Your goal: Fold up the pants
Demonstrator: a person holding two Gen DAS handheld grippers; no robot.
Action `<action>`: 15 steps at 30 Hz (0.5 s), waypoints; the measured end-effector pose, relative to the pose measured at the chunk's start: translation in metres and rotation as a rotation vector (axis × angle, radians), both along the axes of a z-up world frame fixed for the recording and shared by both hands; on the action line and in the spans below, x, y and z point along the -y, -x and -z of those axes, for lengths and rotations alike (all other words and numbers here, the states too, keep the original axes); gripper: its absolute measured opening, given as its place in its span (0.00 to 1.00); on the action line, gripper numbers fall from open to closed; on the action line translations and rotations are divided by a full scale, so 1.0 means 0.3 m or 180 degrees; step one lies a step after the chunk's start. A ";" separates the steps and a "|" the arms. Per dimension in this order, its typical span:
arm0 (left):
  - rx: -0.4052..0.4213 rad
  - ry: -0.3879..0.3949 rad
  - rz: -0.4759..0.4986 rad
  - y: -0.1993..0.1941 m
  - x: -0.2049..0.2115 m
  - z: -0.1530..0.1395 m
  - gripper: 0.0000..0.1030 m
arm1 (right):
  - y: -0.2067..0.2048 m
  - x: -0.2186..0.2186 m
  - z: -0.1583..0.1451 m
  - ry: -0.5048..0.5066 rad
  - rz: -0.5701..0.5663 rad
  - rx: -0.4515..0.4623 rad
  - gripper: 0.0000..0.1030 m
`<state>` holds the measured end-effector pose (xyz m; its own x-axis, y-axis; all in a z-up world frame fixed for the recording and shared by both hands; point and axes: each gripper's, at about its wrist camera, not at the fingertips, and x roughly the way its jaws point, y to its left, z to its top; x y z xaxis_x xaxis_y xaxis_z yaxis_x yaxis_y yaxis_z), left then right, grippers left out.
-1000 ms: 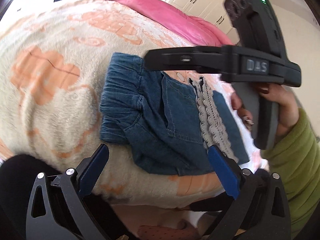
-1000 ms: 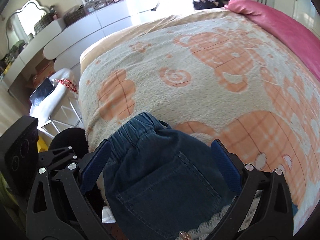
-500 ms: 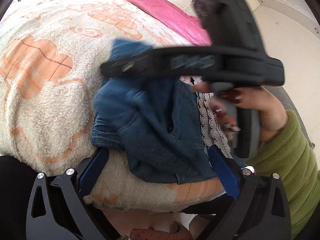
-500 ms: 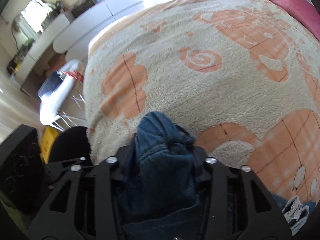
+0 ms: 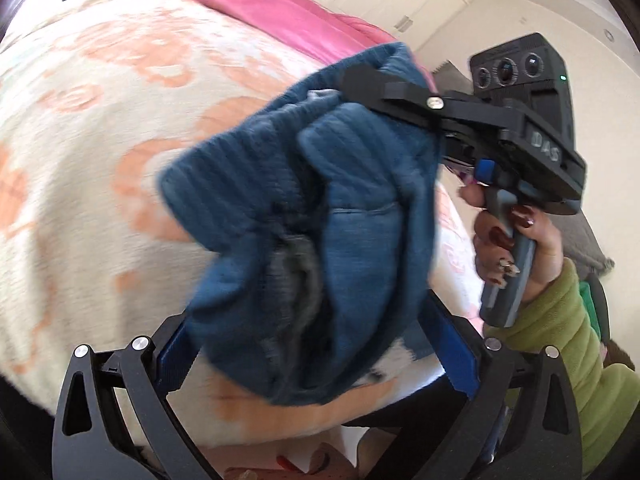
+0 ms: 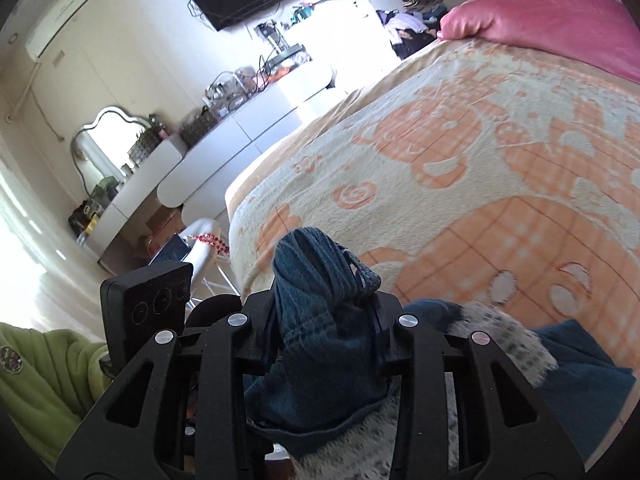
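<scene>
The blue denim pants hang bunched in the air above the bed, waistband end up. My right gripper is shut on the waistband and holds it lifted; in the right wrist view the denim sticks up between its closed jaws, with a lace-trimmed hem trailing to the right. My left gripper is open just below the hanging pants, blue pads either side of the cloth, not closed on it.
The bed carries a cream and orange fleece blanket with a pink duvet at the far end. A white dresser with a mirror and clutter stands beyond the bed's edge. A small white stool stands near the bed corner.
My right gripper closed on the waistband and lifted the pants off the blanket, up and to the right. My left gripper stayed open below them.
</scene>
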<state>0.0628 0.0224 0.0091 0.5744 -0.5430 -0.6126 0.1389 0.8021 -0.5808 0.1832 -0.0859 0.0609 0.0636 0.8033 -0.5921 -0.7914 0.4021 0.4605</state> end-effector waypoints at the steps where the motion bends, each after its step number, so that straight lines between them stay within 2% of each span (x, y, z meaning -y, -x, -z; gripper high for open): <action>1: 0.0042 0.0015 0.0066 -0.011 0.037 -0.013 0.96 | -0.003 0.025 0.003 -0.0004 0.0038 0.0002 0.26; 4: 0.0095 -0.0035 0.0185 -0.045 0.135 -0.041 0.96 | -0.013 0.089 0.021 -0.0050 0.0158 -0.0023 0.29; 9: 0.0136 -0.0049 0.0371 -0.067 0.248 -0.065 0.96 | -0.027 0.244 0.031 -0.0171 0.0515 -0.0011 0.41; 12: 0.0160 -0.0148 0.0548 -0.071 0.310 -0.073 0.96 | -0.016 0.348 0.062 0.0086 0.0777 0.0092 0.42; 15: 0.0111 -0.0173 0.0656 -0.079 0.360 -0.056 0.96 | 0.003 0.411 0.093 0.0162 0.0883 0.0077 0.42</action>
